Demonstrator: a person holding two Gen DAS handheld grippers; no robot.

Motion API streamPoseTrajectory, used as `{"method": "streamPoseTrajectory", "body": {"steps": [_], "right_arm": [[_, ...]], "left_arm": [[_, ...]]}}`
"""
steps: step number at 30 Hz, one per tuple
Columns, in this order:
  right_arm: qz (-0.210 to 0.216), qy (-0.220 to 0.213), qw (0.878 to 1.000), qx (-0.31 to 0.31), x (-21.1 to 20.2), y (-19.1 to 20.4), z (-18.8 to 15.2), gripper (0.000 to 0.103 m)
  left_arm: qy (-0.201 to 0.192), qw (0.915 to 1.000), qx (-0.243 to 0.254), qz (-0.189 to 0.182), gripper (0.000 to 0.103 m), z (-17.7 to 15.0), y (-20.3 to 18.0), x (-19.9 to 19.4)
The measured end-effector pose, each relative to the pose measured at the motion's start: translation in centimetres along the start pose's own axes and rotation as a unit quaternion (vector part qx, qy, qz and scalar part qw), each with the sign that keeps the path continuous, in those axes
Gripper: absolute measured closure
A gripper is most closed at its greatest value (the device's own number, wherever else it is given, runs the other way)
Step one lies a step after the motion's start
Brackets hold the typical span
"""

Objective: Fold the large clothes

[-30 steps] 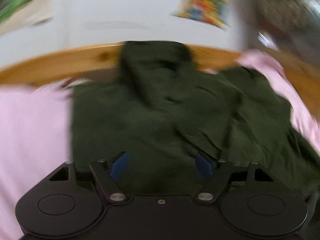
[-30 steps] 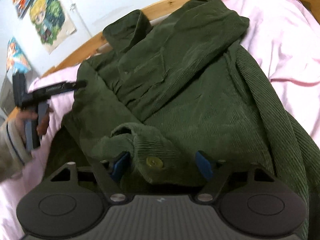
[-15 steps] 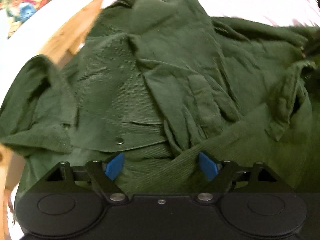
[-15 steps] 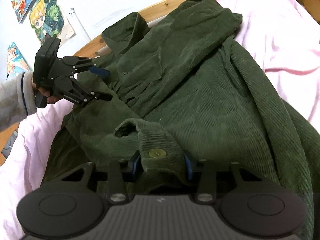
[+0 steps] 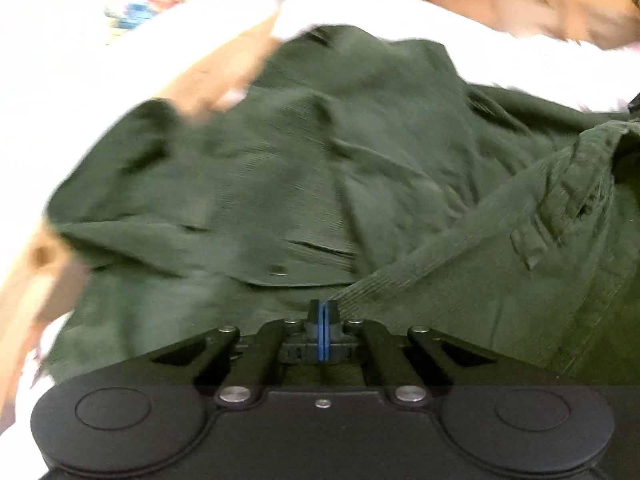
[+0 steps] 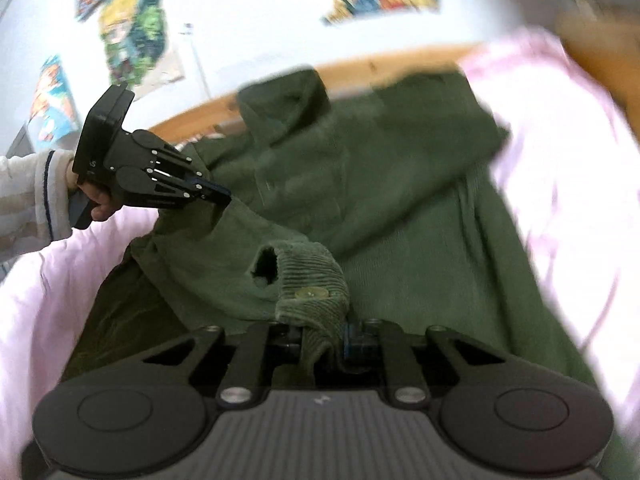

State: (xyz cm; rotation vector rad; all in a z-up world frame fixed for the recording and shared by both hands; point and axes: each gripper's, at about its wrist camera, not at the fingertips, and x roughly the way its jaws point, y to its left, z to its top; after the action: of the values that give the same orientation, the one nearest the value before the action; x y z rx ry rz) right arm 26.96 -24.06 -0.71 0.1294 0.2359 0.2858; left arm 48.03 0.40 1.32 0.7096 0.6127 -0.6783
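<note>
A dark green corduroy jacket (image 5: pixel 360 168) (image 6: pixel 400 200) lies crumpled on a pink sheet. In the left wrist view my left gripper (image 5: pixel 323 308) has its blue pads together at a fabric edge. The right wrist view shows the left gripper (image 6: pixel 226 199) at the jacket's left side, with cloth tented up to its tip. My right gripper (image 6: pixel 322 336) is closing its jaws on the buttoned sleeve cuff (image 6: pixel 312 292), which sits pinched between the pads and raised off the bed. That same cuff (image 5: pixel 580 184) appears at the right of the left wrist view.
The pink sheet (image 6: pixel 560 184) spreads around the jacket. A curved wooden bed frame (image 6: pixel 400 62) runs behind it, under a white wall with colourful posters (image 6: pixel 132 40). A person's hand in a pale sleeve (image 6: pixel 36 200) holds the left gripper.
Both grippers went from wide open to closed: the left one rolled, moved onto the jacket's left edge and pinched it; the right one clamped the cuff and lifted it.
</note>
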Motion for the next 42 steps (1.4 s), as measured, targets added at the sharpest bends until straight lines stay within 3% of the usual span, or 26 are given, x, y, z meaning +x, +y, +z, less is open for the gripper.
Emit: {"method": "streamPoseTrajectory", "body": {"steps": [3, 6, 10, 12, 13, 14, 16, 17, 18, 19, 21, 23, 25, 28, 29, 31, 32, 33, 34, 35, 36, 37, 38, 42], "right_arm": [[-0.004, -0.037, 0.998, -0.054, 0.0, 0.1, 3.3, 0.088], [-0.019, -0.059, 0.991, -0.117, 2.1, 0.4, 7.0, 0.088], [-0.034, -0.028, 0.991, -0.125, 7.8, -0.8, 10.0, 0.082], [-0.058, -0.003, 0.992, -0.111, 10.4, -1.7, 10.6, 0.073], [-0.070, 0.008, 0.993, -0.099, 11.3, -2.2, 10.7, 0.063], [-0.077, 0.010, 0.993, -0.084, 11.7, -2.6, 10.8, 0.059], [-0.080, -0.001, 0.995, -0.065, 11.1, -3.0, 10.6, 0.044], [-0.087, -0.010, 0.994, -0.064, 10.6, -3.0, 10.5, 0.039], [-0.093, -0.023, 0.993, -0.068, 9.9, -3.0, 10.3, 0.030], [-0.096, -0.033, 0.992, -0.071, 9.5, -2.9, 10.1, 0.028], [-0.097, -0.036, 0.992, -0.072, 9.4, -2.9, 10.0, 0.028], [-0.095, -0.023, 0.993, -0.060, 9.9, -3.1, 9.6, 0.031], [-0.098, -0.013, 0.994, -0.041, 10.4, -3.4, 9.3, 0.033], [-0.094, -0.018, 0.995, -0.010, 10.9, -4.1, 9.1, 0.034], [-0.094, -0.020, 0.995, -0.002, 11.0, -4.2, 9.2, 0.034], [-0.095, -0.021, 0.995, -0.003, 11.1, -4.1, 9.3, 0.033], [-0.096, -0.019, 0.995, -0.007, 11.1, -4.0, 9.4, 0.033], [-0.097, -0.017, 0.995, -0.013, 11.2, -3.8, 9.4, 0.034], [-0.099, -0.016, 0.995, -0.017, 11.3, -3.7, 9.4, 0.044], [-0.100, -0.017, 0.995, -0.021, 11.4, -3.7, 9.4, 0.055], [-0.098, -0.017, 0.995, -0.023, 11.4, -3.6, 9.4, 0.077], [-0.098, -0.020, 0.995, -0.019, 11.2, -3.7, 9.5, 0.080], [-0.096, -0.026, 0.995, -0.016, 11.0, -3.6, 9.5, 0.084], [-0.097, -0.072, 0.992, -0.030, 8.9, -2.4, 9.6, 0.087]], "left_arm": [[-0.026, 0.9968, -0.048, 0.058, 0.103, -0.4, 1.5, -1.8], [-0.021, 0.9896, -0.093, 0.108, 0.103, -0.2, 2.7, -1.2], [0.023, 0.9768, -0.145, 0.156, 0.100, -0.3, 3.8, 2.1], [0.033, 0.9691, -0.175, 0.171, 0.086, -0.7, 4.4, 2.6], [0.020, 0.9662, -0.199, 0.162, 0.069, -1.3, 4.8, 2.0], [0.005, 0.9629, -0.221, 0.155, 0.047, -1.9, 5.1, 1.1], [-0.038, 0.9528, -0.259, 0.153, 0.023, -3.5, 5.4, -1.5], [-0.056, 0.9479, -0.269, 0.162, 0.021, -4.3, 5.3, -2.8], [-0.066, 0.9433, -0.275, 0.173, 0.022, -5.1, 5.2, -4.0], [-0.064, 0.9395, -0.280, 0.187, 0.022, -5.9, 5.1, -4.9], [-0.040, 0.9310, -0.284, 0.225, 0.023, -7.7, 4.8, -5.9], [-0.004, 0.9221, -0.297, 0.247, 0.032, -9.3, 5.3, -5.5], [0.023, 0.9085, -0.335, 0.248, 0.040, -10.5, 6.3, -4.7], [-0.003, 0.8915, -0.394, 0.224, 0.040, -11.1, 7.4, -4.4], [-0.010, 0.8911, -0.398, 0.218, 0.038, -10.9, 7.5, -4.3], [-0.014, 0.8984, -0.380, 0.220, 0.035, -9.8, 7.3, -3.2], [-0.007, 0.9035, -0.364, 0.227, 0.043, -9.3, 7.2, -2.7], [0.002, 0.9078, -0.350, 0.231, 0.062, -8.7, 7.1, -2.3], [0.008, 0.9081, -0.349, 0.231, 0.097, -8.6, 7.4, -1.7], [0.006, 0.8995, -0.368, 0.235, 0.101, -8.5, 7.8, -1.3], [-0.008, 0.8876, -0.394, 0.239, 0.101, -8.7, 8.1, -1.7], [-0.025, 0.8757, -0.415, 0.246, 0.101, -9.0, 8.2, -2.3], [-0.036, 0.8695, -0.420, 0.257, 0.101, -9.3, 8.2, -2.9], [-0.066, 0.8535, -0.434, 0.280, 0.101, -10.6, 8.3, -4.2]]}}
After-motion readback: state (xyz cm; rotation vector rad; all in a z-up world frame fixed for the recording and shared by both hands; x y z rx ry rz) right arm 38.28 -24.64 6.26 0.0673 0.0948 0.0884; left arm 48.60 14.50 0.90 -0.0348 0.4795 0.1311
